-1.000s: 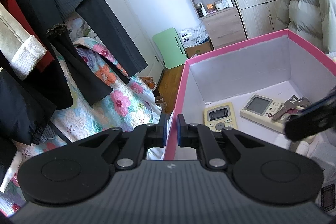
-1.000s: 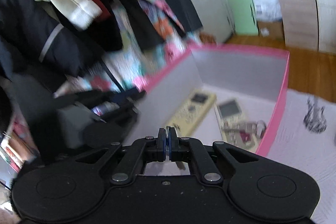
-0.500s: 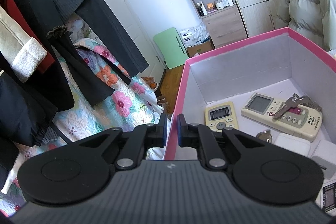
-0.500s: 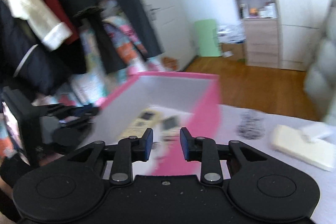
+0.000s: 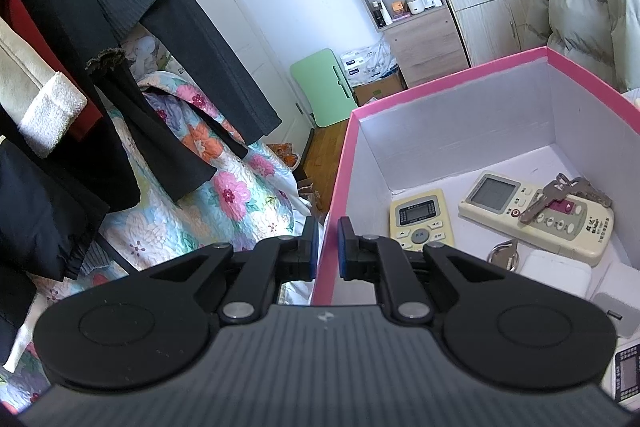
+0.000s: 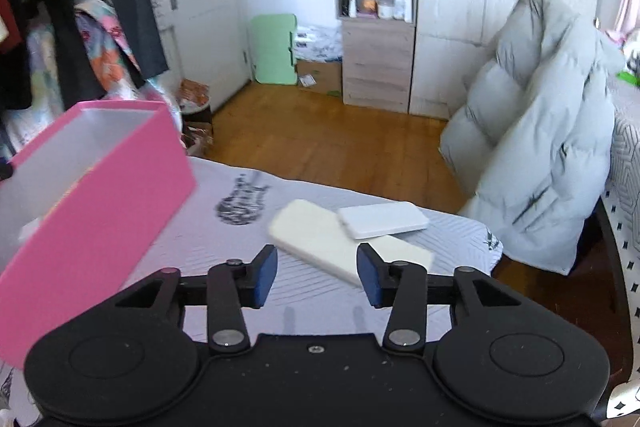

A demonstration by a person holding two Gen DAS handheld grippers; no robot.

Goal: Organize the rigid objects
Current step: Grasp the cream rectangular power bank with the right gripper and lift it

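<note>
My left gripper [image 5: 328,247] is shut on the near-left wall of the pink box [image 5: 338,187]. Inside the box lie a small cream remote [image 5: 420,219], a larger cream remote [image 5: 536,215] with a bunch of keys [image 5: 560,195] on it, a key ring [image 5: 504,255] and white adapters [image 5: 554,273]. My right gripper [image 6: 316,273] is open and empty above the table, just short of a cream flat block [image 6: 340,243] with a white flat block [image 6: 382,221] lying across its far end. The pink box [image 6: 92,195] stands to its left.
The table carries a pale striped cloth [image 6: 208,255] with a black guitar print [image 6: 242,201]. A grey puffer coat [image 6: 540,147] hangs over a chair at the table's right. Dark clothes [image 5: 80,67] hang to the left. A shelf cabinet [image 6: 376,7] stands across the wooden floor.
My right gripper came out of the pink box, opened, and swung right toward the two flat blocks. The keys now lie on the larger remote. My left gripper has not moved.
</note>
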